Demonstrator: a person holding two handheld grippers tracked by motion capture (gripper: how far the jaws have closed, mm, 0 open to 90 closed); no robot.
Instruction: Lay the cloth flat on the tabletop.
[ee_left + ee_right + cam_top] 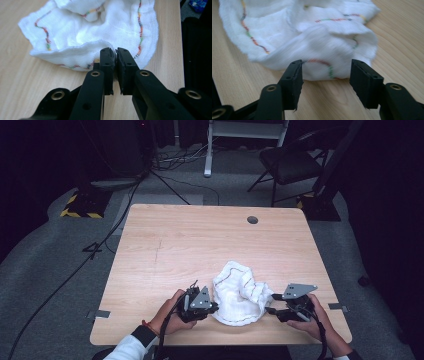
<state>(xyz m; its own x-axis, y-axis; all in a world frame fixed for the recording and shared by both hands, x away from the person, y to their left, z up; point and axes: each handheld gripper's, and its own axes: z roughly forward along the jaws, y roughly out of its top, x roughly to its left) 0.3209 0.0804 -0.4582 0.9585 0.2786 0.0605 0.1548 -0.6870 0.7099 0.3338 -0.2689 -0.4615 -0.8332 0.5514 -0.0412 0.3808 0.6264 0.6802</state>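
Note:
A crumpled white cloth [239,292] with a coloured stitched border lies near the front edge of the wooden table [200,240]. My left gripper [216,307] sits at the cloth's left side. In the left gripper view its jaws [113,55] are shut on a folded edge of the cloth [95,30]. My right gripper [272,304] is at the cloth's right side. In the right gripper view it [325,70] stands open, with the cloth [312,32] just beyond its tips and no pad pressing on it.
A round hole [252,219] sits in the table's far right part. Behind the table on the grey floor stand a black folding chair [290,162] and a white frame [210,150], and cables [100,245] run along the left.

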